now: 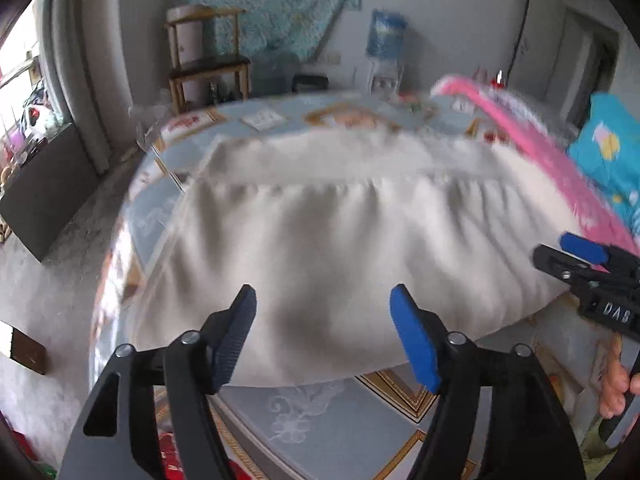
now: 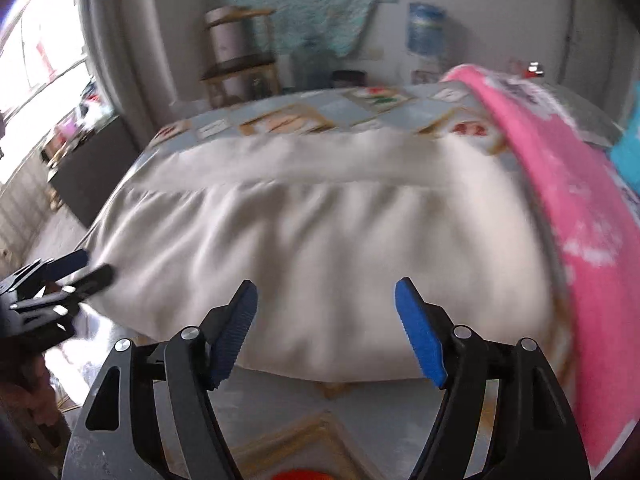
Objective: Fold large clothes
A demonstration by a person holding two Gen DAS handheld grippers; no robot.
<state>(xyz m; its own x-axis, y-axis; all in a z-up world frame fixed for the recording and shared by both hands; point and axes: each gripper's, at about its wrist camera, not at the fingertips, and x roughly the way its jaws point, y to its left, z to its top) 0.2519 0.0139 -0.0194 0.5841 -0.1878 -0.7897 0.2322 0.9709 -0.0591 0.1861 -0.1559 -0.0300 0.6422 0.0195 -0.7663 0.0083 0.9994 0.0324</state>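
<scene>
Left gripper (image 1: 323, 302) and right gripper (image 2: 326, 298), each with jaws spread apart and nothing between them. The white garment (image 1: 340, 240) lies folded on the patterned bed cover (image 1: 320, 408), just ahead of both grippers; a pink blanket (image 2: 560, 200) lies beyond the right gripper's outer side.

The black left gripper with blue pads (image 1: 323, 300) and the same black right gripper (image 2: 326, 294) both point downward, jaws apart, holding nothing.
</scene>
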